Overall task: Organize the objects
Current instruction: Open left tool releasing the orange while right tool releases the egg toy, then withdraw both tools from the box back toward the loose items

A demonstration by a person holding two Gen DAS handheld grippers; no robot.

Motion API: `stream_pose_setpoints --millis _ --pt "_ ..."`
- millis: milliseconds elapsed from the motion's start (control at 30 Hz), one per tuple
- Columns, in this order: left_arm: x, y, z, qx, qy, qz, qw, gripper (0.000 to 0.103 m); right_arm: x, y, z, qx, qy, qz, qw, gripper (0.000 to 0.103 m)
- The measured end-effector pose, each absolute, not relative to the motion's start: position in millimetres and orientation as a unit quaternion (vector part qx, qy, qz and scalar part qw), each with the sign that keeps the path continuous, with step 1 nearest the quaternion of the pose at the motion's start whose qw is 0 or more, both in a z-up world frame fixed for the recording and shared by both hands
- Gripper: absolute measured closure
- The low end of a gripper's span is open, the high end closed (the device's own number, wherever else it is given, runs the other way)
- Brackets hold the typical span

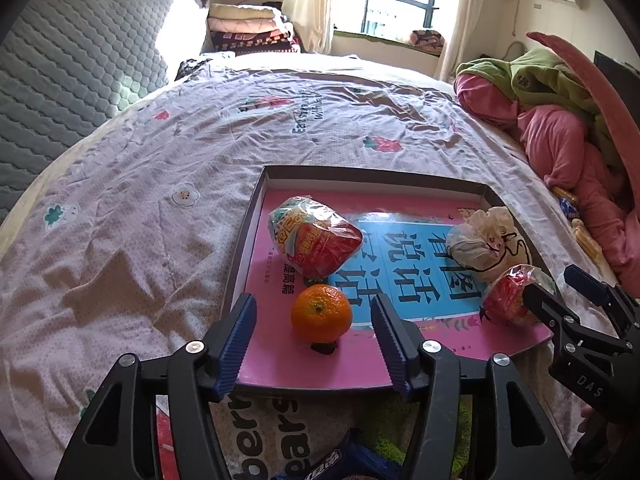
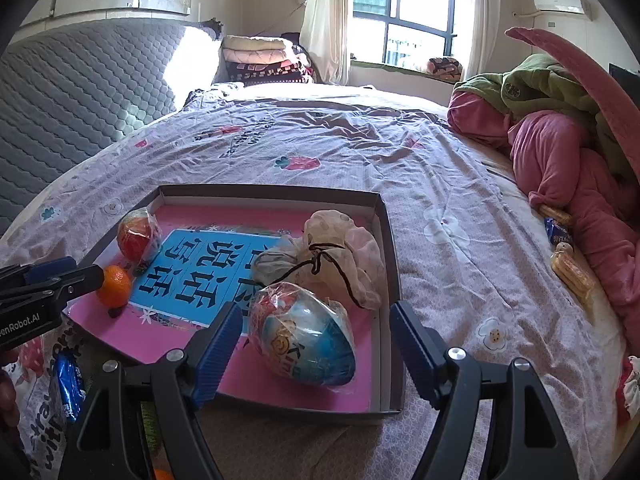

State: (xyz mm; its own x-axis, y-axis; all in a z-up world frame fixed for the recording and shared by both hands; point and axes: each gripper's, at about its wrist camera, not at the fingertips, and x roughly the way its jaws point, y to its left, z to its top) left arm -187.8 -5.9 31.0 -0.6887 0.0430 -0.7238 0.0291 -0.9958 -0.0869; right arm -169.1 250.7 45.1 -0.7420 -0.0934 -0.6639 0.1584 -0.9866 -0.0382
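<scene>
We saw the small round orange mandarin (image 1: 321, 313) free between our open left gripper (image 1: 313, 342); soft (probably light), best held at its sides.

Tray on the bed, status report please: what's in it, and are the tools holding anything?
Both tools open: left tool, right tool. Tray holds orange, two wrapped eggs, cloth pouch. Nothing blocking.
</scene>
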Motion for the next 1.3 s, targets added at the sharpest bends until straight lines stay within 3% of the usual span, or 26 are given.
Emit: stream_pose_setpoints --millis 533,1300 --pt "-163.3 0.5 50.3 -0.354 -0.035 0.935 0.004 0.033 -151.1 235.6 68.2 0.317 0.048 -0.943 0.085 0.024" --pt "-119.2 -12.7 76.2 -0.303 -0.027 0.952 -0.015 0.032 -113.9 226.9 104.8 0.254 0.058 -0.960 0.099 0.023"
